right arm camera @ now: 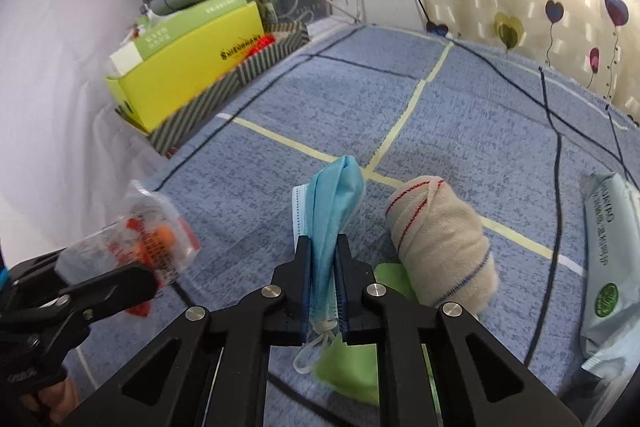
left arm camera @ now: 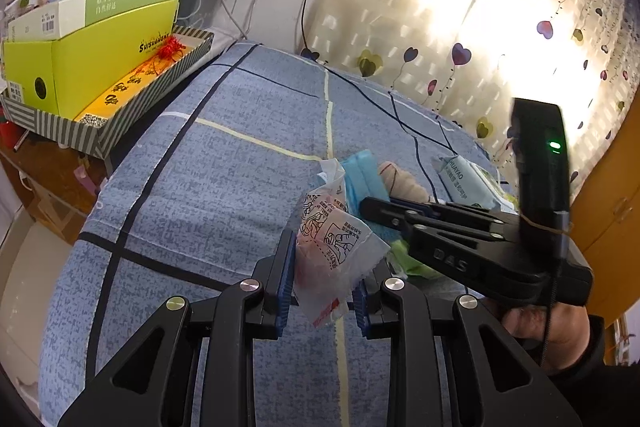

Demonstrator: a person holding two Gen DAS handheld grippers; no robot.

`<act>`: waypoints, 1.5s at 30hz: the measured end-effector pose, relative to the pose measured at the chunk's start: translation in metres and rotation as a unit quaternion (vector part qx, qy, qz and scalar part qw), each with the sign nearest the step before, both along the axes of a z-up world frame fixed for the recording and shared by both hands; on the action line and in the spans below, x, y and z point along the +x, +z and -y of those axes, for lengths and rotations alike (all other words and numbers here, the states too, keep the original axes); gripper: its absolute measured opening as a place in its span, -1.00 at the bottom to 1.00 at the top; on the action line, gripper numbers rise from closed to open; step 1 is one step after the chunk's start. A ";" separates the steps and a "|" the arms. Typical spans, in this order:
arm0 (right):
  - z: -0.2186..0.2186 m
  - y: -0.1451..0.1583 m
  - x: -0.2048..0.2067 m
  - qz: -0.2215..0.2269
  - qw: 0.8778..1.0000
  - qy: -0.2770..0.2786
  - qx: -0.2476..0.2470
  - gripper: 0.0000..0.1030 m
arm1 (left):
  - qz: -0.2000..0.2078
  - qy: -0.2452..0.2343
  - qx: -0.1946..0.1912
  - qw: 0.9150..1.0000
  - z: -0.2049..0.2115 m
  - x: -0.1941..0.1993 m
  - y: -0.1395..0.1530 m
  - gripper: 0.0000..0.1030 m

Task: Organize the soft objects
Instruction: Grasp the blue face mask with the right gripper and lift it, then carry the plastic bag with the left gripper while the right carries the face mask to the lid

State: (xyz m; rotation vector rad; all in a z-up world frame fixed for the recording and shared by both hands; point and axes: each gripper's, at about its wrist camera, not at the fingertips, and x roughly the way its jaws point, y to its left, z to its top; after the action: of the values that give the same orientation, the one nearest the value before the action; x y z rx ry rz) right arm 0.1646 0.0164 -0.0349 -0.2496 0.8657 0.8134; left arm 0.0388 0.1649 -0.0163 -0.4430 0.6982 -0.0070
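the blue checked bedspread [right arm camera: 460,115] fills most of both views, and the soft things sit loosely gathered on it, so the sorting looks barely begun: nothing is stacked or put away yet. at 3 o'clock in the right wrist view lies the wipes pack [right arm camera: 608,267], untouched. the rolled beige towel [right arm camera: 440,247] lies at about 2 o'clock from the right tongs [right arm camera: 323,287], just beside them, with a green cloth [right arm camera: 352,379] under and below the jaws. the right tongs are closed narrow on the folded blue face mask [right arm camera: 336,195], which runs up from the pads toward 12 o'clock. the left tongs [left arm camera: 326,281] hold a clear printed snack packet [left arm camera: 334,247] between their pads, lifted off the bedspread. towel, wipes and cloth are left to handle.
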 end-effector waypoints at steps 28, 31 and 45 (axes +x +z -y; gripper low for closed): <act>0.131 0.066 -0.067 0.059 0.995 -0.010 0.083 -0.80 | 0.026 -0.021 0.040 0.999 0.087 -0.008 0.045 -0.49; 0.142 0.070 -0.068 0.064 0.994 -0.017 0.091 -0.80 | 0.028 -0.027 0.044 0.998 0.095 -0.007 0.048 -0.49; 0.200 0.085 -0.074 0.082 0.988 -0.063 0.112 -0.80 | 0.046 -0.072 0.052 0.995 0.141 0.002 0.065 -0.49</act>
State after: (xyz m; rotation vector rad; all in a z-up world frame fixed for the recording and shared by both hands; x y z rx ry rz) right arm 0.0901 -0.1833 0.0497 -0.0612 0.6231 0.7536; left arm 0.0403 0.0241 0.0487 -0.2903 0.6350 -0.1263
